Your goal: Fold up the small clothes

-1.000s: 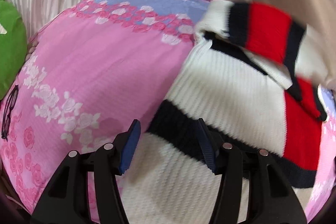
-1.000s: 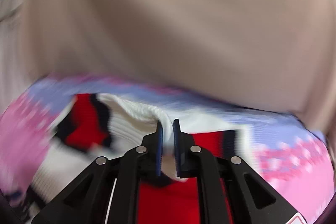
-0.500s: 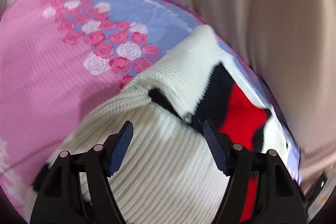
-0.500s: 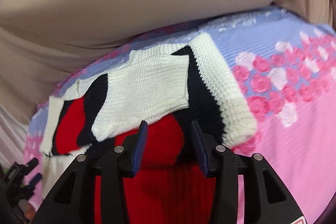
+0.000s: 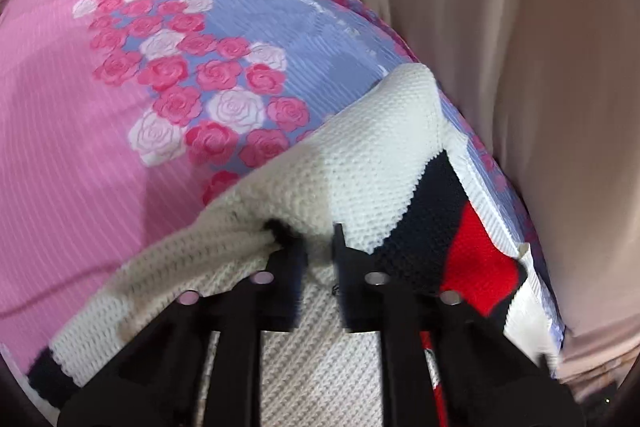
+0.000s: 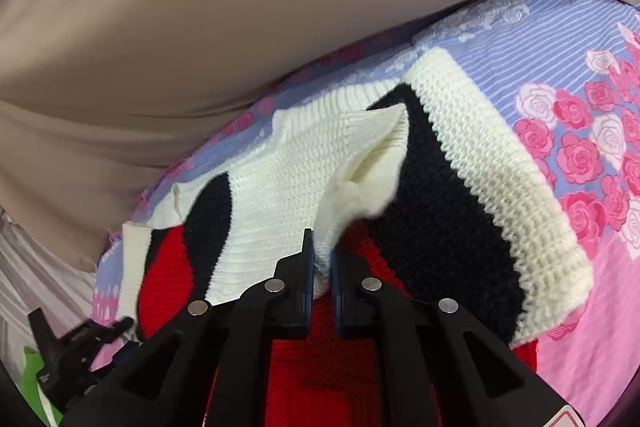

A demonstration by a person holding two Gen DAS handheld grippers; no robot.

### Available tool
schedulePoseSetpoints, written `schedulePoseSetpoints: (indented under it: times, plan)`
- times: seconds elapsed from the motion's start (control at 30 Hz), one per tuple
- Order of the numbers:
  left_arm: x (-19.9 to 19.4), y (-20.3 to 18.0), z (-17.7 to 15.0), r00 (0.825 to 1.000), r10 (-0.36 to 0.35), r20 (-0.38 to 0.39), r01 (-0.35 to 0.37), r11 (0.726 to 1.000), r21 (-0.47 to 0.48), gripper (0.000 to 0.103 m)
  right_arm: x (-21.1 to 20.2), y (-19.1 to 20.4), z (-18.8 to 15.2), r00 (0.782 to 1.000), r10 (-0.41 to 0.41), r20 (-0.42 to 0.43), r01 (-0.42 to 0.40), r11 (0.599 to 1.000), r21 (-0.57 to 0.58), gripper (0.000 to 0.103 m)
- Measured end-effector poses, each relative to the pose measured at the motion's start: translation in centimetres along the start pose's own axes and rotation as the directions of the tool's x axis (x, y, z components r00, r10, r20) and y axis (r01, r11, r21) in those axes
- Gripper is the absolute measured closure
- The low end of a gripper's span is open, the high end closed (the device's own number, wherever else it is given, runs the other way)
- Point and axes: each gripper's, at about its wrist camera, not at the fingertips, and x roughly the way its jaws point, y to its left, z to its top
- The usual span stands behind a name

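Both the left gripper [image 5: 320, 239] and right gripper [image 6: 320, 259] pinch white folds of the striped knit sweater [image 6: 280, 179] lying directly ahead on the floral bedspread [image 5: 100, 147].

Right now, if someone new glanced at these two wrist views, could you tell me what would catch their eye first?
The knitted sweater, in bold white, black and red blocks, fills the centre of both views. It lies on a pink and lilac rose-print bedsheet. The right gripper is pinched on a white fold of it, while the left gripper is closed on its white knit near the middle.
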Motion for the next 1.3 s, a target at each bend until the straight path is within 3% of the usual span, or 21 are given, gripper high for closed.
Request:
schedulePoseSetpoints:
  times: [0.1, 0.13, 0.17, 0.23, 0.3, 0.37, 0.43, 0.5, 0.57, 0.67, 0.7, 0.77, 0.83, 0.93, 1.07, 1.17, 1.23, 1.3]
  plan:
    - [-0.5, -0.8, -0.3, 1.0, 0.012, 0.022, -0.014, 0.997, 0.082, 0.092, -4.9, 0.7, 0.3, 0.992, 0.021, 0.122, -0.016, 0.999, -0.037, 0.097]
    - [-0.2, -0.8, -0.5, 1.0, 0.021, 0.012, -0.022, 0.996, 0.089, 0.093, -5.8, 0.2, -0.3, 0.988, -0.016, 0.153, 0.026, 0.998, -0.064, 0.097]
    - [0.4, -0.8, -0.8, 0.999, 0.044, -0.006, -0.043, 0.995, 0.09, 0.093, -5.1, -0.4, -0.7, 0.99, -0.065, 0.126, 0.075, 0.994, -0.078, 0.097]
    - [0.7, -0.9, -1.1, 0.998, 0.056, 0.003, -0.056, 0.994, 0.096, 0.093, -1.5, -2.7, -1.9, 0.987, -0.152, -0.045, 0.149, 0.987, -0.052, 0.097]
    - [0.6, -1.1, -1.2, 0.997, 0.07, 0.019, -0.072, 0.989, 0.129, 0.093, -2.1, -3.2, -2.2, 0.994, -0.109, -0.025, 0.109, 0.994, 0.001, 0.097]
    - [0.7, -1.0, -1.2, 0.997, 0.072, 0.024, -0.075, 0.989, 0.129, 0.093, -2.2, -2.6, -2.1, 0.993, -0.12, 0.013, 0.12, 0.992, -0.046, 0.097]
    - [0.7, -1.1, -1.3, 0.996, 0.085, 0.034, -0.089, 0.985, 0.145, 0.093, -0.9, -2.9, -2.4, 0.988, -0.146, -0.042, 0.144, 0.988, -0.05, 0.097]
    - [0.7, -1.4, -1.5, 0.994, 0.102, 0.045, -0.109, 0.98, 0.169, 0.092, -1.7, -2.8, -2.1, 0.992, -0.128, -0.015, 0.127, 0.99, -0.056, 0.097]
    - [0.6, -1.6, -1.7, 0.993, 0.111, 0.043, -0.117, 0.976, 0.185, 0.09, -1.1, -3.1, -2.3, 0.987, -0.147, -0.069, 0.141, 0.986, -0.084, 0.097]
    - [-1.4, -1.5, -2.4, 0.996, 0.081, 0.028, -0.085, 0.967, 0.239, 0.087, -3.4, -2.1, -1.9, 0.983, -0.172, -0.069, 0.163, 0.979, -0.122, 0.094]
    - [-2.3, -1.2, -2.8, 0.997, 0.07, 0.03, -0.076, 0.962, 0.261, 0.084, -4.9, -1.6, -2.1, 0.98, -0.191, -0.06, 0.181, 0.973, -0.141, 0.089]
    - [-4.8, 0.5, -4.1, 0.999, 0.042, 0.017, -0.046, 0.955, 0.293, 0.067, -8.3, -1.9, -3.4, 0.979, -0.196, -0.051, 0.185, 0.968, -0.169, 0.083]
    - [-7.0, 2.6, -5.3, 0.999, 0.045, -0.004, -0.042, 0.945, 0.326, 0.048, -12.0, -2.8, -6.0, 0.978, -0.195, -0.075, 0.18, 0.97, -0.165, 0.058]
    - [-10.7, 7.2, -7.5, 0.996, 0.078, -0.033, -0.062, 0.934, 0.351, 0.03, -16.2, -4.9, -11.7, 0.965, -0.197, -0.171, 0.173, 0.974, -0.145, 0.051]
    - [-14.3, 13.3, -10.5, 0.986, 0.133, -0.105, -0.097, 0.949, 0.299, 0.025, -20.0, -7.2, -18.9, 0.929, -0.183, -0.321, 0.153, 0.981, -0.117, 0.051]
    - [-15.2, 16.1, -12.7, 0.977, 0.132, -0.17, -0.091, 0.969, 0.231, 0.024, -22.4, -6.7, -21.8, 0.935, -0.137, -0.326, 0.109, 0.989, -0.102, 0.047]
    - [-16.0, 16.3, -13.8, 0.984, 0.098, -0.15, -0.064, 0.974, 0.217, 0.016, -22.6, -6.1, -22.7, 0.938, -0.087, -0.334, 0.065, 0.995, -0.075, 0.044]
    - [-16.0, 15.7, -14.5, 0.982, 0.093, -0.163, -0.057, 0.975, 0.213, 0.016, -22.1, -5.1, -23.2, 0.944, -0.068, -0.322, 0.048, 0.996, -0.07, 0.039]
